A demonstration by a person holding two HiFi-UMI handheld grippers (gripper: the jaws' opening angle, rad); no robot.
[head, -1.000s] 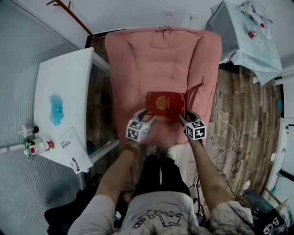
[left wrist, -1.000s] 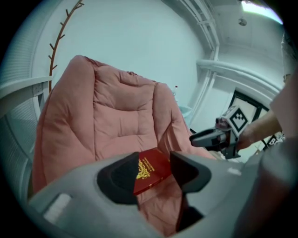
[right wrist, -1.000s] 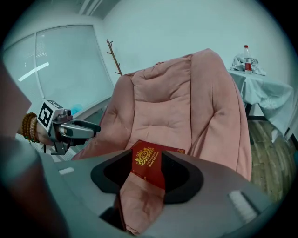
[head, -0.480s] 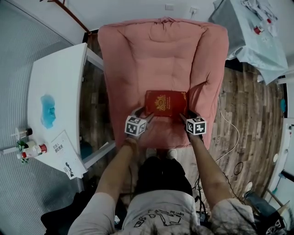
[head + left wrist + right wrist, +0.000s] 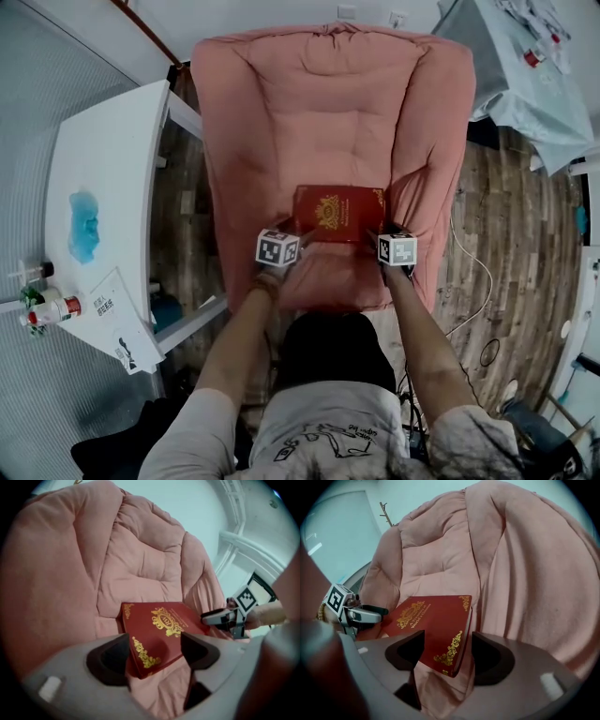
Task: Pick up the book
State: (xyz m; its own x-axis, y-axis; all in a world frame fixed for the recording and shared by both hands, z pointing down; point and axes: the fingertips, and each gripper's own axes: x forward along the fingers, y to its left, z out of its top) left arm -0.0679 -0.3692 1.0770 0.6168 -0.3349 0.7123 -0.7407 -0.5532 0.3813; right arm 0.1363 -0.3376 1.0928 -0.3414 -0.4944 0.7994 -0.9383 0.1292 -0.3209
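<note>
The red book lies flat, gold-ornamented cover up, on the seat surface of the pink armchair.

The left claw is at the book's near left corner, open, with that corner between its jaws. The right claw is at the near right corner, also open, with the spine edge between its jaws.

Whether any jaw touches the book cannot be told.

From the head view, the left gripper and right gripper cover the book's near corners; the booklet's print at the bench's near edge is unreadably small.
</note>
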